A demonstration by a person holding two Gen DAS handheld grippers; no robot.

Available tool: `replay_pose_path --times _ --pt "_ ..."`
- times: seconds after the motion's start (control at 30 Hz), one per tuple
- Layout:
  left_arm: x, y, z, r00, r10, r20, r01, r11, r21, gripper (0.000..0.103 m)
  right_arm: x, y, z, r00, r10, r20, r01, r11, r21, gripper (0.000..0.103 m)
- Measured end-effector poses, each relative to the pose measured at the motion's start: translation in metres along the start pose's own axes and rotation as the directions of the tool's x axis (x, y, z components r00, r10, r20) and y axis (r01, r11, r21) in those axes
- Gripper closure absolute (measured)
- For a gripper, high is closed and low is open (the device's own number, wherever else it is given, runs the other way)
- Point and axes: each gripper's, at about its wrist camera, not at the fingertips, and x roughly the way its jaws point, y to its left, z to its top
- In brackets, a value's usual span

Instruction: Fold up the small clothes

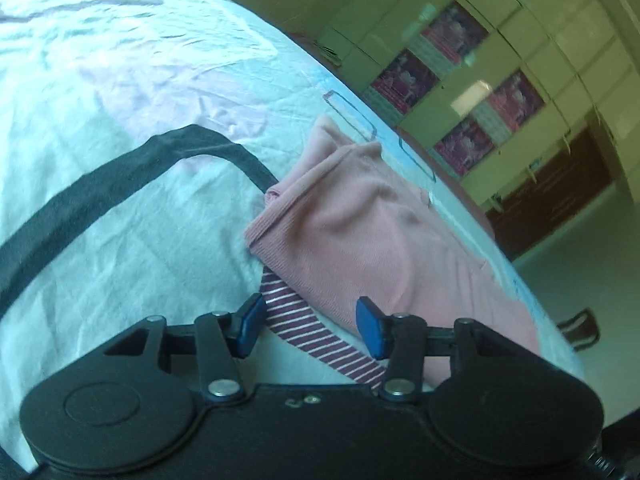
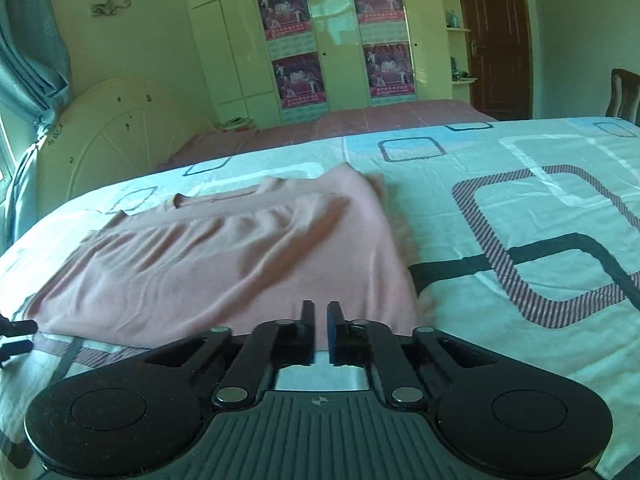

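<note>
On the bed point(image 2: 500, 216), right near its edge, sits the pink garment point(image 2: 240, 256) I'm working on, lying on the patterned sheet with the rounded-square print. Judging by how it looks from my right wrist view, it's already been folded at least once: there's a clean straight edge running across the top with a second layer peeking out behind it, and the whole thing makes a fairly tidy rectangle, though the surface is rippled and could use smoothing. From the left wrist view the same pink garment point(image 1: 360, 232) looks bunchier, with a ribbed hem curling up at the near corner, so I'd guess one more fold or at least some tidying is left. My left tool point(image 1: 310, 322) is spread wide with nothing between its blue pads, hovering just beside that near corner above a striped bit of the sheet pattern. My right tool point(image 2: 320, 332) is nearly clenched, only a thin gap showing, and I don't see any cloth pinched in it; it sits just off the garment's near edge. As for writing, the wardrobe doors point(image 2: 224, 40) across the room carry four posters point(image 2: 286, 8) with pink banners, but any text on them is way too small and blurry for me to read. No brand tags visible on the garment either.
</note>
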Motion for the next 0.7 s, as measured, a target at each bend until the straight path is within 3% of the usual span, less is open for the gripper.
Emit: replay_pose_path --times 0.07,0.33,0.6,0.7 --pt "0.01 0.007 0.009 0.999 -0.03 0.014 0.031 0.997 -0.067 0.056 0.013 0.01 0.008 0.999 0.031 -0.017 -0.031 0.999 0.007 0.099" --pt "0.056 0.01 0.04 0.995 -0.089 0.055 0.096 0.985 -0.14 0.058 0.095 0.072 0.05 0.985 0.149 -0.091 -0.151 0.989 -0.012 0.099" --pt "0.076 0.019 0.051 0.995 -0.083 0.047 0.091 0.978 -0.189 0.095 0.154 0.101 0.054 0.968 0.192 -0.164 -0.197 0.98 -0.015 0.099" --pt "0.06 0.015 0.051 0.985 -0.135 0.108 0.154 0.968 -0.2 0.095 0.167 0.102 0.043 0.959 0.169 -0.228 -0.185 0.982 -0.05 0.099"
